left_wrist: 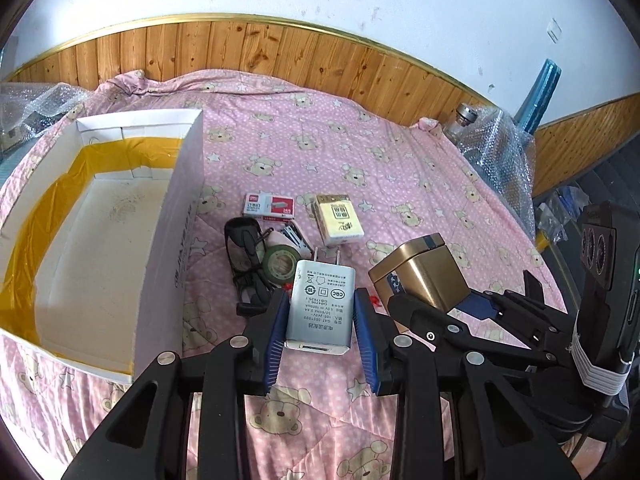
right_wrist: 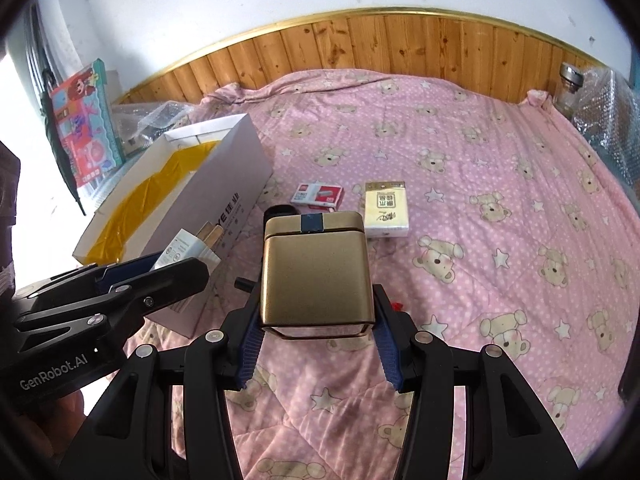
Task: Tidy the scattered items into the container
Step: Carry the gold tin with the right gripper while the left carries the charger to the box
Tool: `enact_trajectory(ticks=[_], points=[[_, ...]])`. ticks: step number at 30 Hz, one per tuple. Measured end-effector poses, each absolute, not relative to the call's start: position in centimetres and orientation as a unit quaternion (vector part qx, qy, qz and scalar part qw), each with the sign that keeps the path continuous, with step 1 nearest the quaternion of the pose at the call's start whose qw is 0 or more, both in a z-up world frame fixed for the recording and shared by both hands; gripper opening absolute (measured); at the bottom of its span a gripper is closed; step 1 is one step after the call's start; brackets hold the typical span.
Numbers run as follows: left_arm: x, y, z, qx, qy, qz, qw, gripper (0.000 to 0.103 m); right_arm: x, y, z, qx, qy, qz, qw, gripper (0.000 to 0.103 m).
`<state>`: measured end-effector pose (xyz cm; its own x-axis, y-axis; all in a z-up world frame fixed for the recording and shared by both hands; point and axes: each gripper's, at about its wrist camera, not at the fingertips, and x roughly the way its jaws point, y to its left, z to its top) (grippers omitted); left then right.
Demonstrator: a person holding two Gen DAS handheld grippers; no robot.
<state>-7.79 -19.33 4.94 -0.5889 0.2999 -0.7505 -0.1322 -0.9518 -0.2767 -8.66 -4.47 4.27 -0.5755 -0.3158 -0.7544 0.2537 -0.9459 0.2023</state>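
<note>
Left jaws clamp one white charger [left_wrist: 320,308]; right jaws clamp one gold tin [right_wrist: 316,276]; one box [left_wrist: 120,248] alongside.

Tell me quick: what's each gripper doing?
Left gripper: shut on the grey rectangular plug-in charger.
Right gripper: shut on the gold metal box.

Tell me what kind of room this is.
Most likely a bedroom at home: a pink bear-print quilt covers what looks like a bed, wooden wall paneling runs behind it, and small household items such as a tissue pack lie on it.
</note>
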Motion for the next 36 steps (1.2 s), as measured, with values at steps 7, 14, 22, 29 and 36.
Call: enact_trajectory(ticks=[7,14,22,29,36], points=[[-8.2,-21.3,6.2,-0.423,-0.107,0.893,0.113,0.034,-9.7,-6.5,5.8,0.421,-0.025,-0.891,0.171,0.052],[-8.7,-23.5,7.1,-0.412,-0.117,0.898,0.104,0.034,-10.6,-8.6,6.9,0.413,-0.016,-0.893,0.18,0.052],[-9.1,-27.0,8.5,-0.398,-0.138,0.903,0.086,0.034,-11.8,-11.5,8.6,0.4,0.0,-0.895,0.197,0.052],[-9.3,-30.1,9.2,-0.389,-0.156,0.906,0.067,0.034,-12.5,-14.5,9.6,0.395,0.009,-0.893,0.217,0.052],[-9.5,-32.9,9.2,-0.387,-0.176,0.904,0.051,0.034,-13.2,-16.9,9.9,0.396,0.015,-0.888,0.233,0.052]])
